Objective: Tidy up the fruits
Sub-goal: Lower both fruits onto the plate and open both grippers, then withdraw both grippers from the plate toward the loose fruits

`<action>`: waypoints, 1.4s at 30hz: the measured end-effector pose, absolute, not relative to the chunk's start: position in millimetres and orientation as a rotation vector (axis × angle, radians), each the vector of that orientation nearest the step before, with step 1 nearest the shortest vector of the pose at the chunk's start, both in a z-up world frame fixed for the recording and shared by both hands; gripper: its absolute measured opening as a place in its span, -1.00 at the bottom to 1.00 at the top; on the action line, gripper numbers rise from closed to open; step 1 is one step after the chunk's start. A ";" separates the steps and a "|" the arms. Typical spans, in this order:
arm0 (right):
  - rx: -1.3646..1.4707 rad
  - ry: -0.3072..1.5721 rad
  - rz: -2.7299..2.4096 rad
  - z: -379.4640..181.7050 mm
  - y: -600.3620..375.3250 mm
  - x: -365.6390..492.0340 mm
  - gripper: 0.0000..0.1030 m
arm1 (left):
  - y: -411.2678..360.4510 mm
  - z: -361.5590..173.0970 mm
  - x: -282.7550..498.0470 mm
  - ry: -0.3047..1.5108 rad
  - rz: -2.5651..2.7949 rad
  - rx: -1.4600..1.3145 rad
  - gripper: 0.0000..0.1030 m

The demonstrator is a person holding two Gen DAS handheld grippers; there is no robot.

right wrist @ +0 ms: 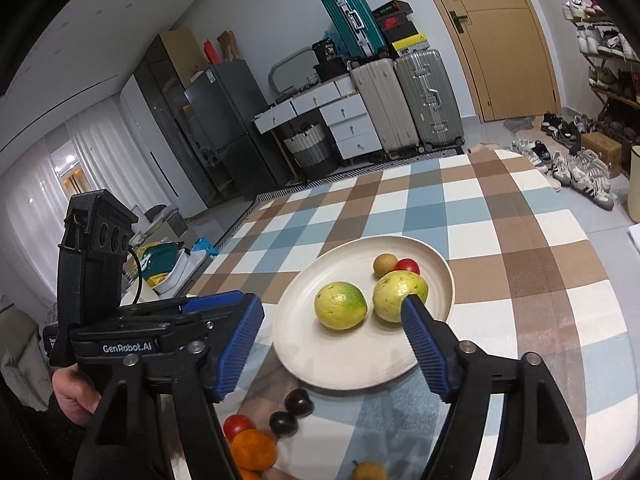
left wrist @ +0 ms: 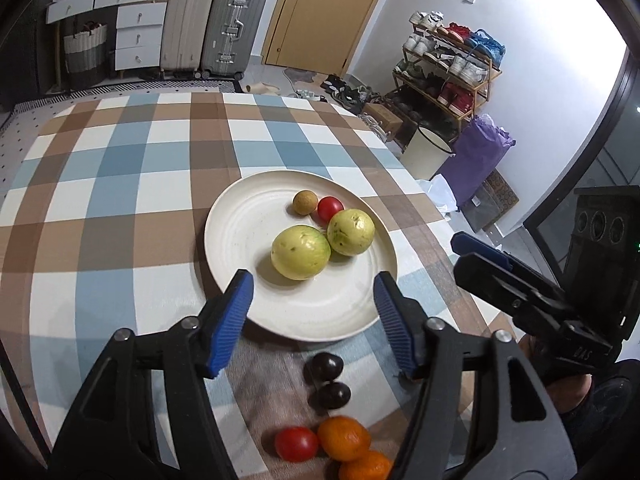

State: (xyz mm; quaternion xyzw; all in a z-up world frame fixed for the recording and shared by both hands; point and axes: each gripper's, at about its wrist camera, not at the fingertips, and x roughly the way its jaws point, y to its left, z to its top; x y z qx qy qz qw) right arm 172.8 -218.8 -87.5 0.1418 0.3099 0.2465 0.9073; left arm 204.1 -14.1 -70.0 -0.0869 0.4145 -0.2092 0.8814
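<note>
- Left wrist view: my left jaws (left wrist: 314, 300) stand spread with nothing between the pads, hanging over the near rim of the cream plate (left wrist: 240, 240).
- Just ahead of them on the plate lie two yellow-green guavas (left wrist: 300, 252), touching; beyond those, a red tomato (left wrist: 330, 208) and a small brown longan (left wrist: 305, 202).
- Behind the tips, on the checked worktop (left wrist: 120, 168), sit two dark plums (left wrist: 323, 367), another tomato and two oranges (left wrist: 344, 438).
- My right jaws (right wrist: 332, 312) are spread too, gripping nothing; the right guava (right wrist: 394, 290) shows just past one tip.
</note>
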 end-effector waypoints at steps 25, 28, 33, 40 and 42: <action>0.197 0.542 0.436 -77.2 -213.6 77.0 0.99 | 12.1 -62.7 74.6 0.741 -0.288 -0.129 0.95; 0.184 0.543 0.419 -80.3 -213.9 68.0 0.99 | 9.8 -66.7 64.1 0.744 -0.297 -0.125 0.97; 0.175 0.579 0.402 -89.5 -213.7 57.9 0.99 | -2.4 -78.2 48.6 0.775 -0.307 -0.089 0.97; 0.153 0.616 0.382 -97.1 -215.7 43.5 0.99 | -15.7 -97.4 35.7 0.836 -0.314 -0.070 0.97; 0.150 0.612 0.367 -97.5 -216.5 39.1 0.99 | -18.3 -102.9 34.3 0.852 -0.320 -0.085 0.97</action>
